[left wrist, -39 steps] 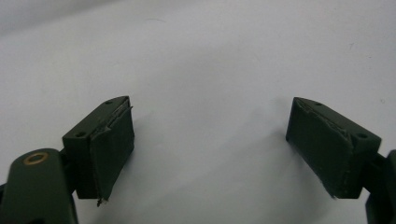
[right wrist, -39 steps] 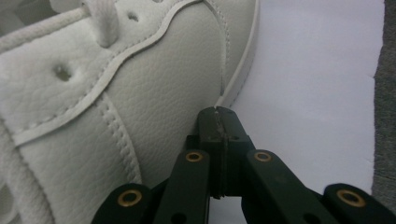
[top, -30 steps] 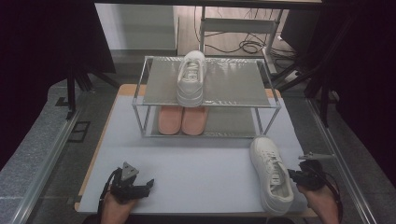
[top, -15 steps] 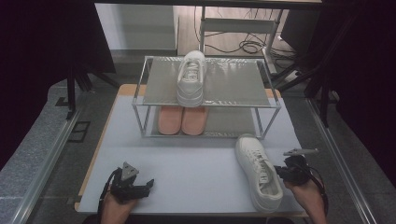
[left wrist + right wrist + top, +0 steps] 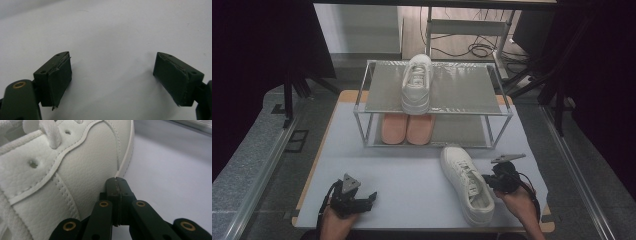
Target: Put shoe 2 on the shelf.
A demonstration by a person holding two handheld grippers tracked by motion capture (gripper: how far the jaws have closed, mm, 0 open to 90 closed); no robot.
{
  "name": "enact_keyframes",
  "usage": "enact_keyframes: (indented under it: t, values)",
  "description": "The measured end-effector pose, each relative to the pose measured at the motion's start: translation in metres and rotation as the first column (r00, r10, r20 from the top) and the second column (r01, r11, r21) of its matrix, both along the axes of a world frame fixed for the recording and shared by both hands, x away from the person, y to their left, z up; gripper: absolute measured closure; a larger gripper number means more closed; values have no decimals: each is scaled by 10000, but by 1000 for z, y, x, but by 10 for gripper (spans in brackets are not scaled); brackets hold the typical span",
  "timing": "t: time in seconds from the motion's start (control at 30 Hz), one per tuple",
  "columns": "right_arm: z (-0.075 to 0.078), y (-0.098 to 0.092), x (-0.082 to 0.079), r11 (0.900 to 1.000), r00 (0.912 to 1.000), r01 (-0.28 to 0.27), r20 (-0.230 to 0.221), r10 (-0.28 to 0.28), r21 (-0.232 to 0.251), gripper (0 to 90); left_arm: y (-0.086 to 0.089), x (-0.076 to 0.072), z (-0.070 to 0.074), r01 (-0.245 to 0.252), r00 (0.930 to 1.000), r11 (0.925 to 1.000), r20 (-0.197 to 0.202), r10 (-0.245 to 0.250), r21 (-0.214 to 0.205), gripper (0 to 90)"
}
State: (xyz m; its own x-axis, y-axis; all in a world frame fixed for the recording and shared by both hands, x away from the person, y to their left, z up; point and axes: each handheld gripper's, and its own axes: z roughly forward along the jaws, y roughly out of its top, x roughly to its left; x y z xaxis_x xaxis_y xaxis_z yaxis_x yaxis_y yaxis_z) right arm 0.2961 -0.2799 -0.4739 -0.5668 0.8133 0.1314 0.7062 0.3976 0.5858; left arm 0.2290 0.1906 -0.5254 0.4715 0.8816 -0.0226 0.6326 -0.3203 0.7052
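Sneaker (image 5: 466, 183) has slid leftward, pushed by pressed-together right tongs (image 5: 117, 180); left tongs (image 5: 112, 80) stay spread.

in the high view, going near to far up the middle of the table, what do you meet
white shoe on the table → pair of orange shoes on the rack's lower shelf → white shoe on the rack's top shelf

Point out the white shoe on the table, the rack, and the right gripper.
white shoe (image 5: 468, 184), high view, on its laces.
rack (image 5: 462, 90), high view, on a bare part of the top shelf.
right gripper (image 5: 117, 183), right gripper view, on the shut jaw tips beside the shoe.
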Motion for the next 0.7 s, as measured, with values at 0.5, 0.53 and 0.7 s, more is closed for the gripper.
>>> enact_keyframes:
  t: [0.5,0.53,0.7]
  values:
    - [-1,43,17,9931,9929,-1154,-262,1159,189,900,0,0,0,17,10000,10000,-1,-17,19,153]
    - [-1,48,20,9910,9907,-1325,-284,1330,175,900,0,0,0,18,10000,10000,-4,-18,16,153]
    - [0,56,26,9874,9866,-1577,-408,1582,158,900,0,0,0,3,10000,10000,8,-3,-13,153]
